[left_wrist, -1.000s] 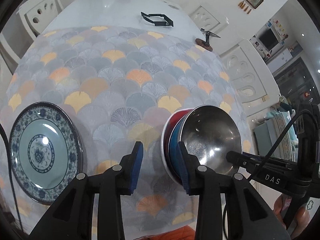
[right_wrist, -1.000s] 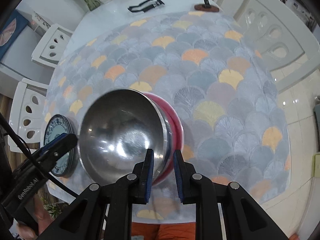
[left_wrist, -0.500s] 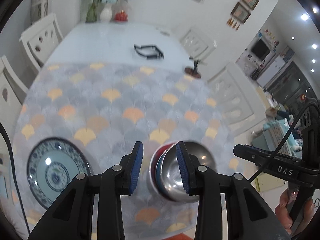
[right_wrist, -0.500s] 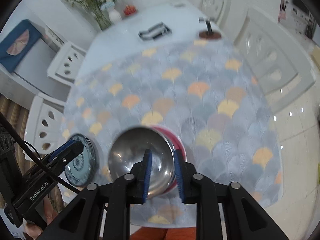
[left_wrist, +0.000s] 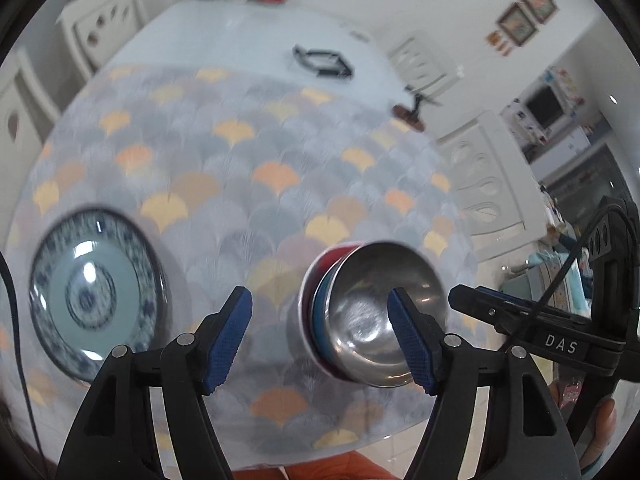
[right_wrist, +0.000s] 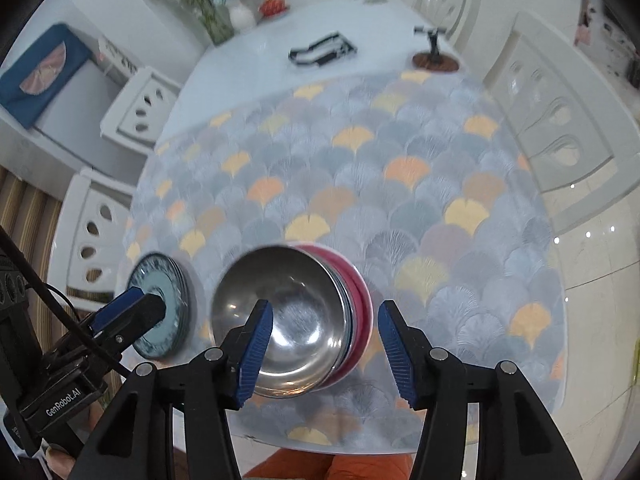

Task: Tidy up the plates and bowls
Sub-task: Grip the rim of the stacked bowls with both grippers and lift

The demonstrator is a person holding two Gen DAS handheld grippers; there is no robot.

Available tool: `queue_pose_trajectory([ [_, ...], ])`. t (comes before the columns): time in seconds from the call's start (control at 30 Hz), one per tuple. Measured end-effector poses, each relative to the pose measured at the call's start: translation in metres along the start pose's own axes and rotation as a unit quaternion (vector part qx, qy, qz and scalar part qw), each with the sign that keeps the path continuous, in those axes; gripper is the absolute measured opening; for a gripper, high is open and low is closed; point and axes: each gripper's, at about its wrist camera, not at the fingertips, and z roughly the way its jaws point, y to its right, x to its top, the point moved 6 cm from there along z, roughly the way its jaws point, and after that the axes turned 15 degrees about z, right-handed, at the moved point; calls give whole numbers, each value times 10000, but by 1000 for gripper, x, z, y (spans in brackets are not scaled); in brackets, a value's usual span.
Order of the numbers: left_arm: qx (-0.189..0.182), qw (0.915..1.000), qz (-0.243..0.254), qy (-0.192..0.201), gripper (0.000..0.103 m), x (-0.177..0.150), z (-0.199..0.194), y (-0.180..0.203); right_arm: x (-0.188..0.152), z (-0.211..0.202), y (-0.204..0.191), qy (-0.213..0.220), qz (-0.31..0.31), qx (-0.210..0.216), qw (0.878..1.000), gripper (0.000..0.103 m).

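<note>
So both grippers were hanging above the bowl stack [left_wrist: 360,312], which sat on the fan-patterned tablecloth [left_wrist: 240,168] near its front edge. The stack was a shiny steel bowl [right_wrist: 288,320] nested on top, with a blue one under it and a red one [right_wrist: 360,300] at the bottom, all resting on the cloth and not held by anything.

The left gripper [left_wrist: 320,336] had its jaws spread wide, having just been opening, and nothing was pinched between the blue pads. From its camera the far pad overlapped the steel bowl's inside, but it looked lifted clear of the rim, not pressing on it.

The right gripper [right_wrist: 326,352] was the same story: jaws apart, just been opening, pads off the bowls. The stack showed up between and behind its fingers, with one pad over the steel bowl's inside and the other out past the red rim.

The blue-and-white patterned plate [left_wrist: 92,296] lay flat on the cloth to the left of the bowl stack, apart from it. In the right wrist view it looked like a small pile of plates rather than just one, partly hidden behind the left gripper's tip.

Way beyond the bowl stack, on the bare white table [right_wrist: 280,32], there was a black frame-like thing [right_wrist: 322,52] and a small stand on a round brown base [right_wrist: 434,60]. The pictures were a bit blurry.
</note>
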Motion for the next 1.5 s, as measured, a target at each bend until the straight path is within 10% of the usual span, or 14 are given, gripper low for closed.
queue_pose_trajectory([
  [0.73, -359, 9930, -1048, -420, 62, -32, 72, 1, 2, 89, 22, -1023, -233, 171, 9943, 54],
  [1.0, -593, 9892, -1246, -484, 36, -39, 87, 3, 1, 99, 24, -1217, -220, 589, 9906, 46],
  [1.5, -157, 9934, -1058, -415, 36, -39, 84, 9, -6, 90, 10, -818, -1043, 404, 9904, 45],
])
